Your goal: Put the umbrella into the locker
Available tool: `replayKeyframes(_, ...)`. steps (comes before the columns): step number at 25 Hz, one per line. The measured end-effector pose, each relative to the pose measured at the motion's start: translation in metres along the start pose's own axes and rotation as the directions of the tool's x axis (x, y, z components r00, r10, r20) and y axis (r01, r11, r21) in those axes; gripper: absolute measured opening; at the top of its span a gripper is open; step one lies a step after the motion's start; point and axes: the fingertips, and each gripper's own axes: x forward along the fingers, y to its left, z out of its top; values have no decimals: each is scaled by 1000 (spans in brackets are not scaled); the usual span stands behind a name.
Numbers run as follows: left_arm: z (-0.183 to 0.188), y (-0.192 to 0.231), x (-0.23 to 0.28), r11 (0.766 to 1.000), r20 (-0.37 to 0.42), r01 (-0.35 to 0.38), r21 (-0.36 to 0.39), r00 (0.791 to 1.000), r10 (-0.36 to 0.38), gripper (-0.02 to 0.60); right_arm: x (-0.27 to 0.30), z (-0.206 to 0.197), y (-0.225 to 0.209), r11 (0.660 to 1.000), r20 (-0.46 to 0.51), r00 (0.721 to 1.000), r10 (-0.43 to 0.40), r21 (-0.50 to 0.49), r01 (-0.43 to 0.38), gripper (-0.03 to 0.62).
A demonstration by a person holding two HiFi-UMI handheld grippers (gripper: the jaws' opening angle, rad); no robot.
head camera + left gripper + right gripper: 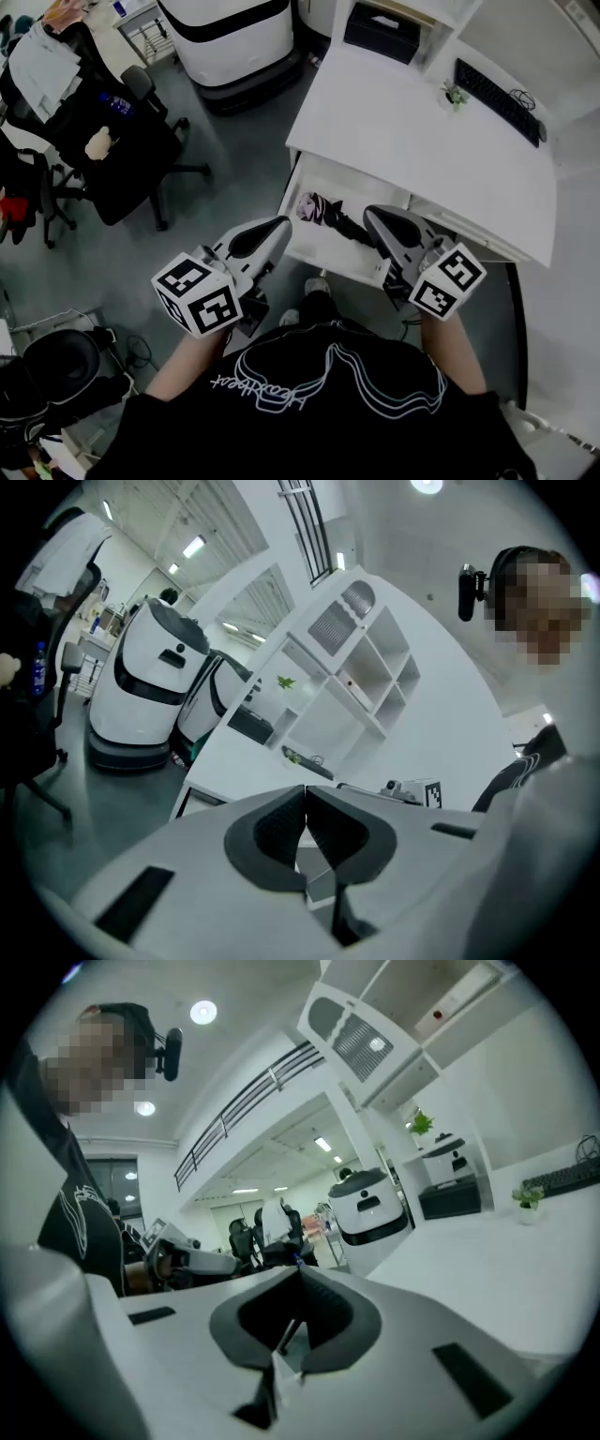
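Note:
The folded umbrella (326,214), pink-patterned with a black handle, lies in the open white locker drawer (328,180) under the desk. Both grippers hang in the air above the drawer's near edge, held level in front of the person's chest. My left gripper (281,223) is to the left of the umbrella, my right gripper (370,214) just right of its handle end. In the left gripper view the left gripper's dark pads (281,822) meet with nothing between them. The right gripper's pads (323,1316) are likewise together and hold nothing.
A white desk (403,131) carries a keyboard (497,100), a small plant (456,94) and a black box (382,33). A black office chair (112,141) and a white machine (239,42) stand on the grey floor to the left. A white shelf unit (347,667) rises behind the desk.

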Motion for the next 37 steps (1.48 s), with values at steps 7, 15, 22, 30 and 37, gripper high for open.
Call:
replayKeyframes(7, 23, -63, 3, 981, 17, 90, 173, 995, -94, 6, -45, 43, 50, 997, 106, 993, 44, -66, -37, 3)
replayKeyframes(15, 32, -107, 0, 959, 21, 152, 239, 987, -162, 6, -73, 73, 73, 993, 199, 979, 51, -111, -29, 3)
replayKeyframes(22, 34, -110, -3, 959, 28, 145, 244, 987, -157, 6, -76, 71, 76, 993, 188, 981, 41, -114, -20, 3)
replayKeyframes(30, 26, -105, 4, 963, 11, 150, 223, 988, -156, 6, -74, 59, 69, 995, 158, 987, 25, -97, -10, 3)
replayKeyframes(37, 25, -100, 9, 966, 4, 146, 214, 989, -151, 6, -69, 55, 63, 996, 142, 990, 25, -92, -12, 3)
